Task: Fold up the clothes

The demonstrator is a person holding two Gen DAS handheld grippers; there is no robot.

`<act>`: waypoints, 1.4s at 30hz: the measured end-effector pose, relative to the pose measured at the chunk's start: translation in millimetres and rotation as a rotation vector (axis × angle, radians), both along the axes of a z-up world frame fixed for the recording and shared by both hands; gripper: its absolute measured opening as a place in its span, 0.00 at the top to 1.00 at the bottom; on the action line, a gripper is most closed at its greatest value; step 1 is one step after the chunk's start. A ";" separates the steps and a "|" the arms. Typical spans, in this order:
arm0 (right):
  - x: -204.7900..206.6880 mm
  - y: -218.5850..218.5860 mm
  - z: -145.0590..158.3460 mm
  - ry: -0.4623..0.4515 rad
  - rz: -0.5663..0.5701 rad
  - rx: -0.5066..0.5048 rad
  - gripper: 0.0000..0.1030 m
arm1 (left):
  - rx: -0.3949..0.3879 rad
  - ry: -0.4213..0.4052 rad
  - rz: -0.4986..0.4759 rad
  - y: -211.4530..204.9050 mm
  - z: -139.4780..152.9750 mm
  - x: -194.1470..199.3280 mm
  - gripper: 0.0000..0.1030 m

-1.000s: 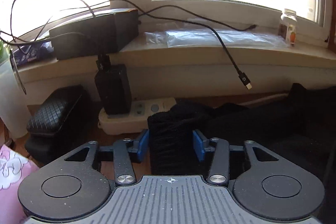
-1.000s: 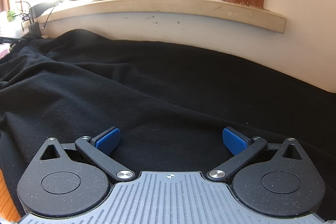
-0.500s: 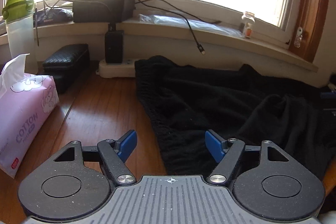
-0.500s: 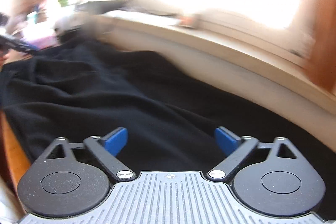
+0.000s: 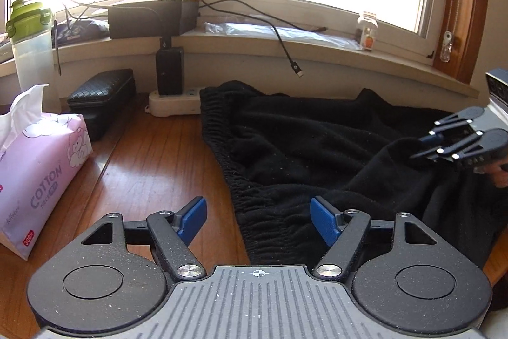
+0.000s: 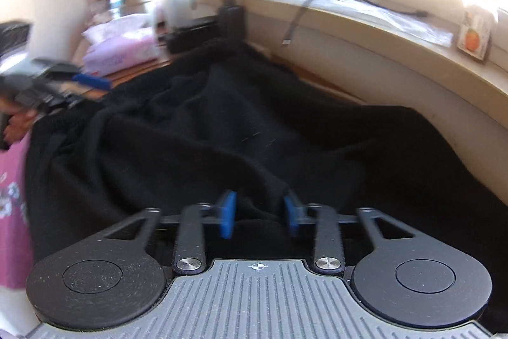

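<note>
A black garment with an elastic waistband lies spread over the wooden table. My left gripper is open just above the near end of the waistband, with nothing between its blue pads. In the left wrist view, at the right, my right gripper pinches a raised fold of the black cloth. In the blurred right wrist view the right gripper has narrowed jaws with the black garment bunched between them. The left gripper shows at the left there, over the cloth's far edge.
A pink tissue pack, a green-lidded bottle, a black quilted case and a white power strip stand left and behind. A cable hangs from the window sill, which holds a small jar.
My left gripper let go of the waistband, opened and pulled back and up. My right gripper swung to the left and closed on a fold of the garment.
</note>
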State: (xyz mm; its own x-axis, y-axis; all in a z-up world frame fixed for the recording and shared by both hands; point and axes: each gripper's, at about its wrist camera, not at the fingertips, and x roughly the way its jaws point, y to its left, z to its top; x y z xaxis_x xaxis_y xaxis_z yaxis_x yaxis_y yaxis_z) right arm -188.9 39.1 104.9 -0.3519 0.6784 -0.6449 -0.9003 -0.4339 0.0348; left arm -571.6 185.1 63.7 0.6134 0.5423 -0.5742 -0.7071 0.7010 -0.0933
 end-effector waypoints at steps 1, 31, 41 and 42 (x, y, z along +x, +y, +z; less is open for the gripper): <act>-1.3 -11.0 1.1 -0.002 0.016 0.004 0.82 | 0.003 -0.002 -0.002 0.8 0.0 -1.2 0.27; 27.9 1.2 57.9 -0.139 -0.231 0.330 0.96 | 0.139 -0.223 0.014 30.3 50.9 45.4 0.72; 28.9 22.2 33.4 -0.194 -0.281 0.217 0.63 | 0.041 -0.073 0.046 33.8 6.6 27.5 0.44; 22.5 18.5 35.6 -0.177 -0.253 0.214 0.59 | 0.032 -0.067 0.040 30.3 4.2 22.1 0.44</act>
State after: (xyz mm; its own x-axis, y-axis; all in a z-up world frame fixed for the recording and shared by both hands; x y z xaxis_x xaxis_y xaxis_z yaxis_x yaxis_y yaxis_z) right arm -166.4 57.6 140.4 -0.0521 0.8558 -0.5147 -0.9639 -0.1779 -0.1981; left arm -549.5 215.4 67.9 0.6273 0.5844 -0.5148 -0.7274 0.6758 -0.1192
